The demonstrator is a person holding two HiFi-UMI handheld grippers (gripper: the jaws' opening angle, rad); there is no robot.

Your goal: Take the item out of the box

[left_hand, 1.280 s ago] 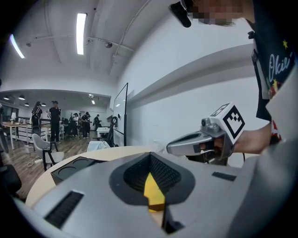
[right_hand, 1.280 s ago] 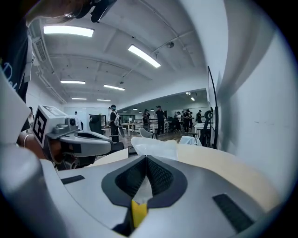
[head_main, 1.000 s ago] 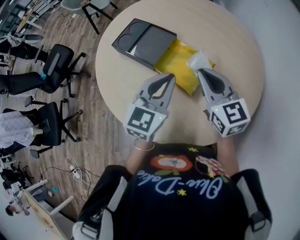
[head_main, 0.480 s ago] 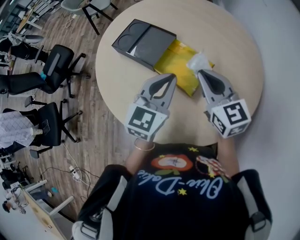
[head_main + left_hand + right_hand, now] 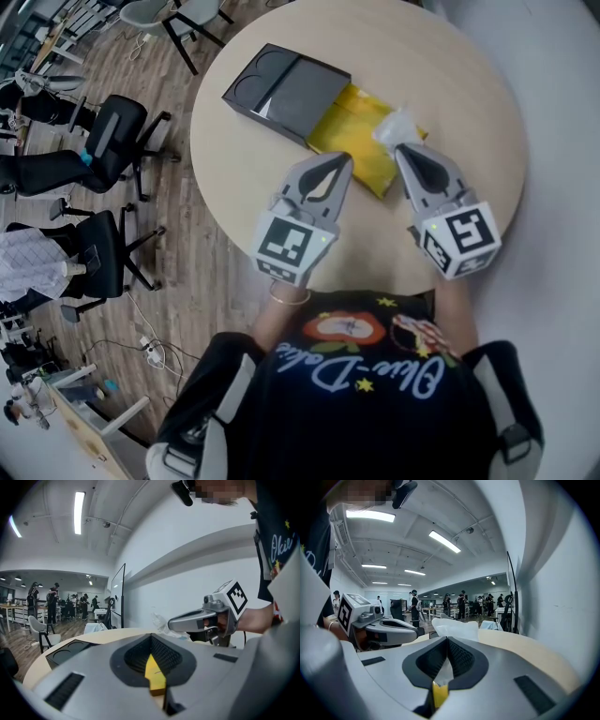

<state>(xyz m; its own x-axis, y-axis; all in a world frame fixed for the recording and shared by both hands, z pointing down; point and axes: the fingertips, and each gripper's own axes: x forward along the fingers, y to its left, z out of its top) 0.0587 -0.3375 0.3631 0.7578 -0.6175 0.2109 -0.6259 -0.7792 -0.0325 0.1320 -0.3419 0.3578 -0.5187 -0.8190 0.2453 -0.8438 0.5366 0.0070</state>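
A dark flat box (image 5: 281, 82) lies at the far left of the round table (image 5: 469, 84). A yellow packet (image 5: 356, 127) sticks out from under the box's near end. A clear plastic bag (image 5: 396, 122) rests on the packet's right part. My left gripper (image 5: 343, 157) is shut, its tips on the packet's near edge; yellow fills the gap between its jaws (image 5: 152, 665). My right gripper (image 5: 403, 146) is shut on the bag's near edge, and white plastic (image 5: 454, 627) rises just past its tips (image 5: 446, 641).
Office chairs (image 5: 108, 141) stand on the wooden floor left of the table. The table's near edge runs just under both gripper bodies. In the left gripper view the right gripper (image 5: 206, 618) sits close by, to the right.
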